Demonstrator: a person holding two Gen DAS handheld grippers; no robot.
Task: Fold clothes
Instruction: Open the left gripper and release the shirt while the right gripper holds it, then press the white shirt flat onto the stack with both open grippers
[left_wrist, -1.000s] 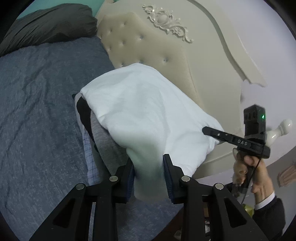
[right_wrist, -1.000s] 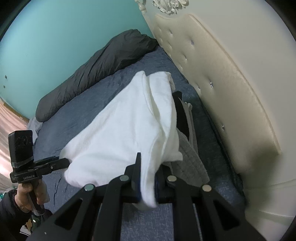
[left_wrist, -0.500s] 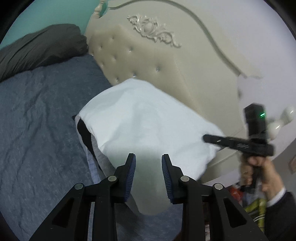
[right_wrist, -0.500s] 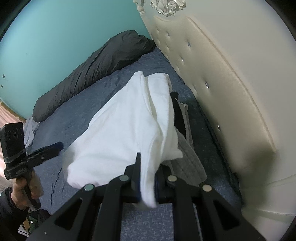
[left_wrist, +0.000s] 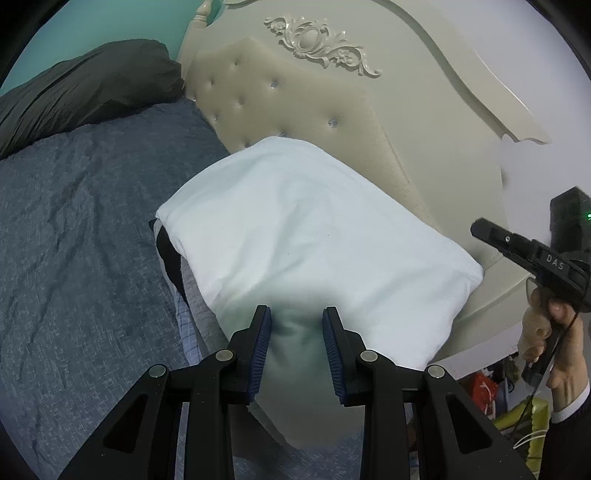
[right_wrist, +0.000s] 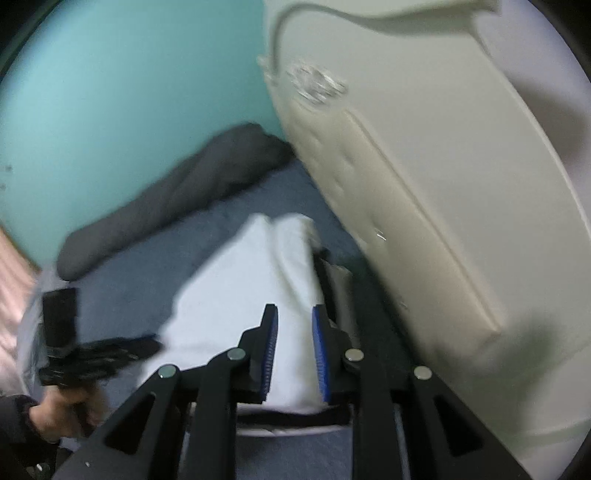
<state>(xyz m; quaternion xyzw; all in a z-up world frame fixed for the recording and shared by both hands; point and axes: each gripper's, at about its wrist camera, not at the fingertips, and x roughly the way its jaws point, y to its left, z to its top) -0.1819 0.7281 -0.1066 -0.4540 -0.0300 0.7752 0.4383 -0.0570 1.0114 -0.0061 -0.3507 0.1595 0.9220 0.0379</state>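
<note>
left gripper (left_wrist: 295, 325): pinching near edge of folded white cloth garment (left_wrist: 314, 236) | right gripper (right_wrist: 293, 325): jaws just been opening, spread, garment between, unpressed | garment: atop clothes stack on blue-grey bed (left_wrist: 74, 221), beside cream tufted headboard (left_wrist: 295, 103)

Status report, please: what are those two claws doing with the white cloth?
Left gripper shut on white cloth. Right gripper jaws just opening, clear of it. Cloth draped over clothes pile. Headboard close behind.

At frame centre, the left gripper (left_wrist: 295, 325) pinches a folded white garment (left_wrist: 314, 236) above the blue bedsheet (left_wrist: 92, 229).
</note>
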